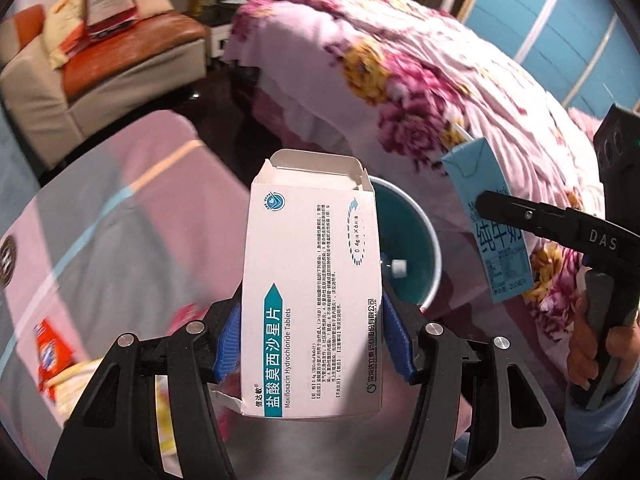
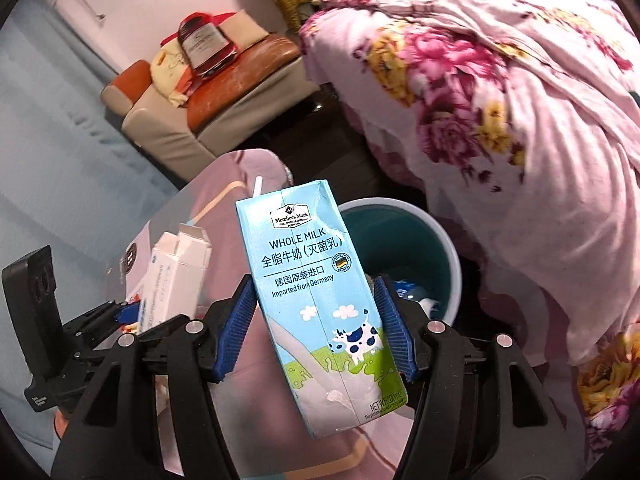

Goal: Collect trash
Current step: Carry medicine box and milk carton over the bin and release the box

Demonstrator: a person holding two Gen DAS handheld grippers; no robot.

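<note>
Left gripper (image 1: 312, 340): its jaws are clamping the sides of an opened white medicine box (image 1: 314, 292), holding it upright, with its flap open at the top.
Right gripper (image 2: 316, 328): its jaws are pinching a blue milk carton (image 2: 324, 300) by its edges, a straw poking out of the top.
Bin (image 2: 450, 248): it is sitting on the floor beyond both items, close against the flowered quilt (image 2: 500, 80), already holding some scraps.
Risk: the milk carton is tilting in the pads and looking dented, so I think a squeeze could be pushing leftover milk out of the straw.
Risk: both items are heading for the same opening, and I reckon they could be knocking together at the rim and one dropping outside.
Around: a red snack wrapper (image 1: 52, 356) is lying on the pink sheet to the left; a sofa (image 2: 224, 92) piled with bags is standing farther back.
In the way: the quilt is crowding the bin's far side.
</note>
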